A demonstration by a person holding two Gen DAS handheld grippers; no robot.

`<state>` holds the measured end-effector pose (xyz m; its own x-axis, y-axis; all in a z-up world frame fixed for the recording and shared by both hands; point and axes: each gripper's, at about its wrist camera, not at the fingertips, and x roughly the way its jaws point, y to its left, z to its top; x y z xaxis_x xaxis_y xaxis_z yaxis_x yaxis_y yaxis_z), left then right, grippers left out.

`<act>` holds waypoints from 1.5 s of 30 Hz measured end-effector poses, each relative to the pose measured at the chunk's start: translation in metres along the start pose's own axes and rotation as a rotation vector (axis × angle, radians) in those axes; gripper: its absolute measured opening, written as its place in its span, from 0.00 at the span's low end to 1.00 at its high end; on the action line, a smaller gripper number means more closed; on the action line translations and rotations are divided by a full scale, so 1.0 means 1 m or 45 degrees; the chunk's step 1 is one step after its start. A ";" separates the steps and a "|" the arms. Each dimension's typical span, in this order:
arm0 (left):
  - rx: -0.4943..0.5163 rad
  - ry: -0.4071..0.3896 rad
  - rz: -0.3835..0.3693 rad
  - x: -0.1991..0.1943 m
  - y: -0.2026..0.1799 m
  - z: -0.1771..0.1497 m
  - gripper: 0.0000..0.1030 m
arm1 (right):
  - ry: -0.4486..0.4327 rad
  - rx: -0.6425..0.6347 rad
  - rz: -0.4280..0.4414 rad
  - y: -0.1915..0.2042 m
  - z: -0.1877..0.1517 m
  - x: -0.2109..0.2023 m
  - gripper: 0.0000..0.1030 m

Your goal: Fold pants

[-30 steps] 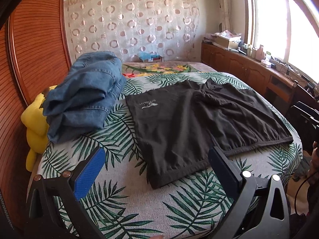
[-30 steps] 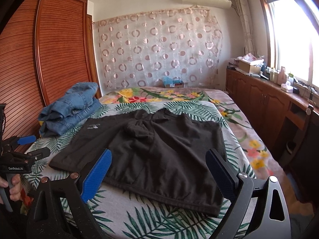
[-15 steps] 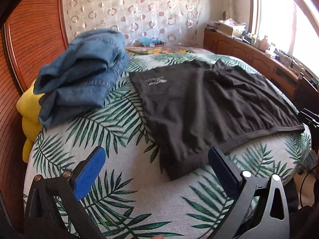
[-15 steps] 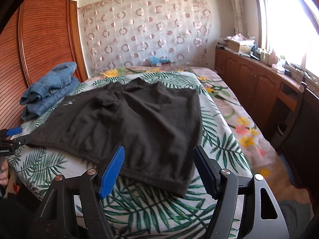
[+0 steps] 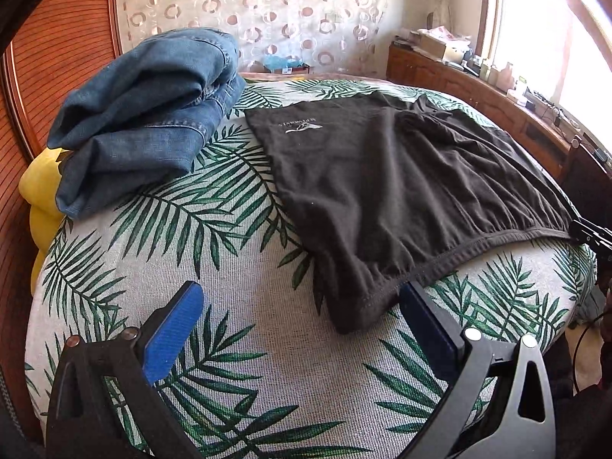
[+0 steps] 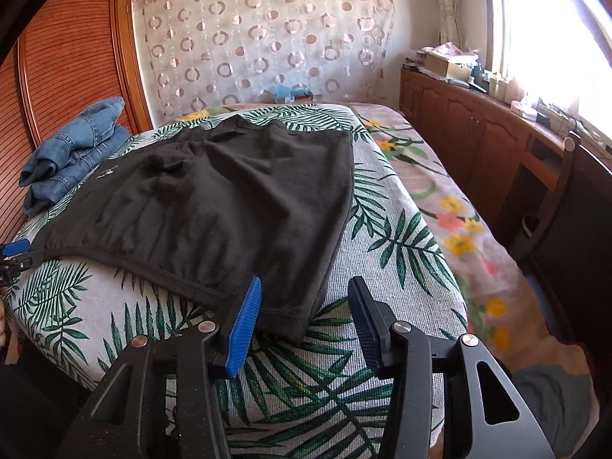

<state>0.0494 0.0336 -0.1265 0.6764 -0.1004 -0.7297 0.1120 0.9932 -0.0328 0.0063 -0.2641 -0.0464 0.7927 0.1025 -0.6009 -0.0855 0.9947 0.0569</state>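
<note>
A bed under a palm-leaf cover carries black shorts spread flat, with folded blue jeans lying beside them

Both the left gripper and right gripper are black, with blue ribbed pads and silver screws.

Flat black cotton shorts carry a small white logo near their far left corner. They lie on a pale grey woven bedspread printed with dark green palm fronds; on the right it gives way to a pinkish quilt with yellow and coral flowers. Folded blue denim jeans with lighter stitching sit far left, a bright yellow soft toy beside them. Behind hangs a cream sheer curtain patterned with pink and white rings. The slatted wardrobe at left is reddish-brown wood, as are the cabinets at right. Black gripper fingers bear bright blue ribbed pads.
</note>
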 end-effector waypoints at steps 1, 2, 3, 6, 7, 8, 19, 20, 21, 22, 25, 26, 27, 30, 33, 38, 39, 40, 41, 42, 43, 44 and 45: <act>0.000 -0.005 -0.008 -0.001 0.000 0.000 0.96 | -0.001 -0.001 -0.001 0.001 0.001 -0.002 0.48; 0.000 -0.010 -0.020 -0.003 0.000 0.000 0.91 | -0.002 -0.005 -0.003 0.003 0.001 -0.004 0.48; 0.000 -0.021 -0.043 -0.006 0.000 -0.001 0.85 | -0.006 -0.006 -0.004 0.003 0.001 -0.005 0.48; 0.004 -0.035 -0.085 -0.011 -0.002 -0.002 0.72 | -0.008 -0.002 -0.001 0.004 0.004 -0.005 0.48; 0.007 -0.036 -0.092 -0.012 -0.003 -0.002 0.70 | -0.011 -0.001 0.000 0.004 0.004 -0.006 0.48; 0.012 -0.037 -0.103 -0.013 -0.004 -0.002 0.64 | -0.011 0.000 0.001 0.004 0.005 -0.006 0.48; 0.030 -0.037 -0.148 -0.012 -0.007 0.001 0.33 | -0.006 -0.035 0.038 -0.010 0.009 0.012 0.11; 0.025 -0.037 -0.155 -0.011 -0.006 0.002 0.32 | -0.004 -0.032 0.044 -0.011 0.009 0.012 0.10; 0.015 -0.037 -0.165 -0.011 -0.005 0.002 0.29 | 0.001 -0.031 0.049 -0.012 0.010 0.012 0.09; 0.004 -0.037 -0.173 -0.011 -0.003 0.002 0.26 | 0.002 -0.034 0.051 -0.013 0.010 0.011 0.09; -0.010 -0.033 -0.196 -0.011 0.000 0.002 0.16 | -0.001 -0.040 0.055 -0.015 0.010 0.008 0.08; -0.011 -0.028 -0.199 -0.011 0.000 0.002 0.15 | -0.004 -0.042 0.058 -0.016 0.010 0.006 0.08; -0.014 -0.027 -0.202 -0.012 0.000 0.002 0.14 | -0.007 -0.045 0.056 -0.012 0.014 0.007 0.08; -0.013 -0.031 -0.209 -0.015 -0.001 0.002 0.13 | -0.009 -0.051 0.057 -0.013 0.014 0.006 0.08; 0.002 -0.054 -0.211 -0.023 -0.003 0.003 0.12 | -0.005 -0.059 0.057 -0.013 0.013 0.007 0.07; 0.031 -0.092 -0.217 -0.041 -0.007 0.004 0.12 | -0.014 -0.077 0.064 -0.012 0.014 0.002 0.06; 0.031 -0.095 -0.222 -0.043 -0.007 0.004 0.12 | -0.016 -0.078 0.065 -0.011 0.015 -0.001 0.06; 0.031 -0.096 -0.226 -0.044 -0.006 0.004 0.12 | -0.018 -0.078 0.069 -0.011 0.014 -0.002 0.06; 0.032 -0.096 -0.229 -0.045 -0.006 0.004 0.12 | -0.016 -0.079 0.071 -0.012 0.013 -0.003 0.06; 0.031 -0.097 -0.234 -0.046 -0.005 0.003 0.12 | -0.011 -0.079 0.071 -0.013 0.012 -0.003 0.06; 0.031 -0.096 -0.238 -0.047 -0.005 0.002 0.12 | -0.009 -0.080 0.076 -0.013 0.011 -0.004 0.06; 0.030 -0.095 -0.237 -0.047 -0.005 0.001 0.12 | -0.004 -0.082 0.086 -0.014 0.009 -0.006 0.06; 0.030 -0.093 -0.239 -0.047 -0.004 0.001 0.12 | -0.002 -0.085 0.090 -0.014 0.009 -0.007 0.06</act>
<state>0.0180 0.0339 -0.0915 0.6932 -0.2886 -0.6605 0.2577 0.9550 -0.1468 0.0072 -0.2786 -0.0354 0.7844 0.1722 -0.5959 -0.1812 0.9824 0.0454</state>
